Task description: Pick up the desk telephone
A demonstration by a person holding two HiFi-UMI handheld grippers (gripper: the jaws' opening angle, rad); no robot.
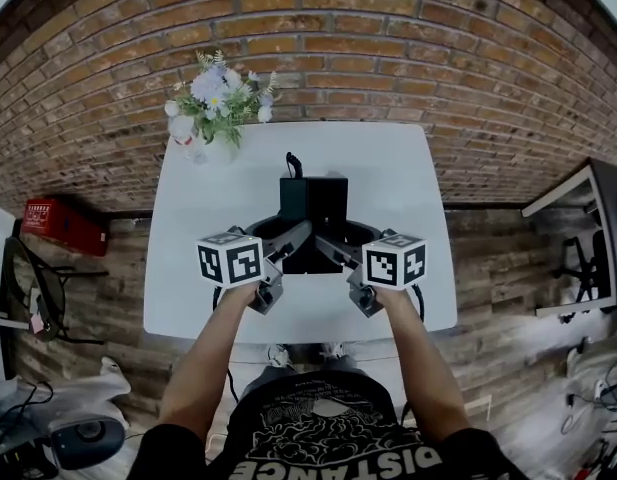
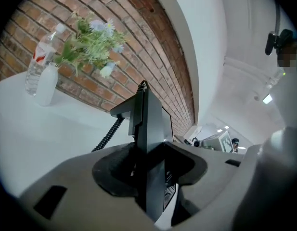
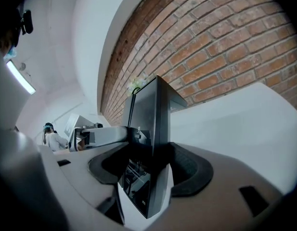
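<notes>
The black desk telephone [image 1: 313,203] hangs over the white table [image 1: 398,168], clamped between both grippers. My left gripper [image 1: 291,242] grips its left side and my right gripper [image 1: 334,248] its right side. In the left gripper view the phone [image 2: 149,129] stands edge-on between the jaws of the left gripper [image 2: 148,174], pads pressed on it, and its coiled cord [image 2: 107,136] trails down to the tabletop. In the right gripper view the phone [image 3: 155,119] sits edge-on in the right gripper [image 3: 150,174], keypad side facing left. The handset is hidden.
A white vase of flowers [image 1: 216,108] and a clear water bottle [image 2: 36,66] stand at the table's far left corner, against the brick wall. On the floor lie a red box [image 1: 63,225] and a chair [image 1: 33,288] to the left, and another desk [image 1: 578,208] stands to the right.
</notes>
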